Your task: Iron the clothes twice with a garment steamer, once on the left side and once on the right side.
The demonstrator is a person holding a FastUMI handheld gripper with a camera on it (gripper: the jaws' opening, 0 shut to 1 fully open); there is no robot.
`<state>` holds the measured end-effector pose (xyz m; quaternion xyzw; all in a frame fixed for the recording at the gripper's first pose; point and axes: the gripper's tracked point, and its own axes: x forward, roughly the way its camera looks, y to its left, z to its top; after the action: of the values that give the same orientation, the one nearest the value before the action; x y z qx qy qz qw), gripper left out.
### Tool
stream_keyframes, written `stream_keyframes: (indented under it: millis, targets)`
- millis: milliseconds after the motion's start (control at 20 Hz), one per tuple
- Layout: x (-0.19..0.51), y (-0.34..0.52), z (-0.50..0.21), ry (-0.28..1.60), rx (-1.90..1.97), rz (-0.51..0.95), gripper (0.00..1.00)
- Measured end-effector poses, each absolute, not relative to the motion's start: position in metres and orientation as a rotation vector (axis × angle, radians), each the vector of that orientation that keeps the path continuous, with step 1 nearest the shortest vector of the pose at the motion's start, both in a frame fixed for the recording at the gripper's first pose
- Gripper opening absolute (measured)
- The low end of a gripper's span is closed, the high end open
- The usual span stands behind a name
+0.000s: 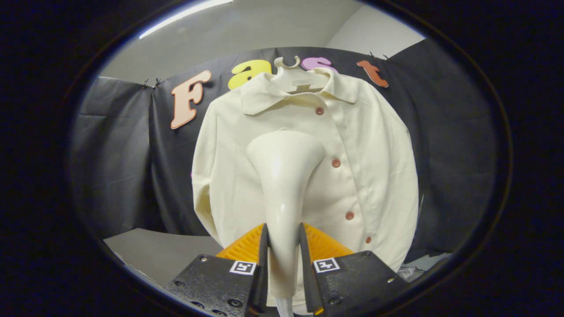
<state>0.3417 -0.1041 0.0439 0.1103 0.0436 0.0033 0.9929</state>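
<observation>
Your tongs (284,251) are pinching the garment steamer (282,185) by its handle, both fingers pressed on it, so the flared head points forward at the cloth. The head sits against or just off the shirt (374,167), beside the button placket, below the collar. The shirt hangs on a hanger (288,75) before the booth wall, flat and reachable for each side's pass.
</observation>
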Motion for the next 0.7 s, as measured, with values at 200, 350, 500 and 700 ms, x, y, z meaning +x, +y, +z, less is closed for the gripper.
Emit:
stream_keyframes:
  millis: [200,350,500,700]
  targets:
    - [0.352,-0.100,0.031,0.080,0.288,0.024,0.36]
    - [0.358,-0.098,0.026,0.072,0.296,0.016,0.38]
    - [0.364,-0.093,0.019,0.074,0.371,0.020,0.40]
    - [0.367,-0.097,0.004,0.090,0.407,-0.029,0.41]
